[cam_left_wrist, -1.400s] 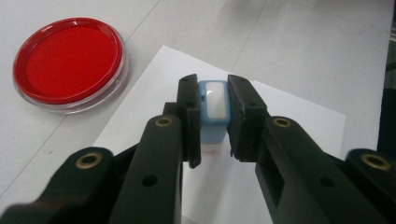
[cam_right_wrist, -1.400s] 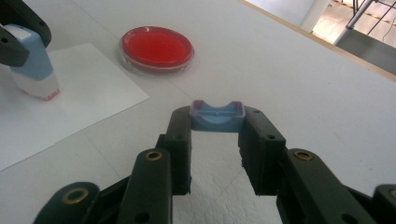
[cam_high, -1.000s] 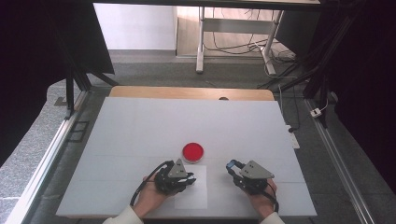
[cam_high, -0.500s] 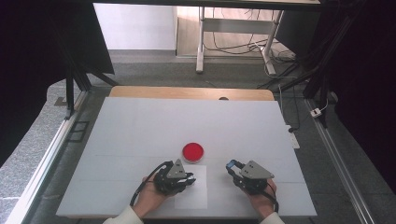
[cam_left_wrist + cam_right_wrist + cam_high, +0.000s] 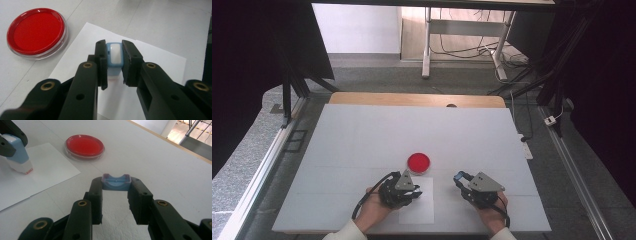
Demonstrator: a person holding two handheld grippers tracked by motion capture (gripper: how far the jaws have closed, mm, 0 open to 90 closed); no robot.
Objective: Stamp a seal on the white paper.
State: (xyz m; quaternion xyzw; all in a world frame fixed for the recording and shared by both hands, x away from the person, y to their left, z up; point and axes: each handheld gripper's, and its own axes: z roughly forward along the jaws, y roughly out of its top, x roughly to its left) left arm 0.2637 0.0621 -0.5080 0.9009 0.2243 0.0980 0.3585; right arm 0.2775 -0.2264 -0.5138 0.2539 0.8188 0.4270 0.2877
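The stamp (image 5: 114,55) held in the left gripper (image 5: 113,65) has a smooth, slightly glossy light-blue plastic body with a white inset; the blue cap (image 5: 116,182) in the right gripper (image 5: 116,192) is the same smooth plastic. The red ink pad (image 5: 37,29) sits in a glossy clear plastic case. The sheet of paper (image 5: 155,60) is matt white, the table (image 5: 362,135) matt and smooth, and the gripper jaws matt black plastic with brass-coloured metal fasteners.
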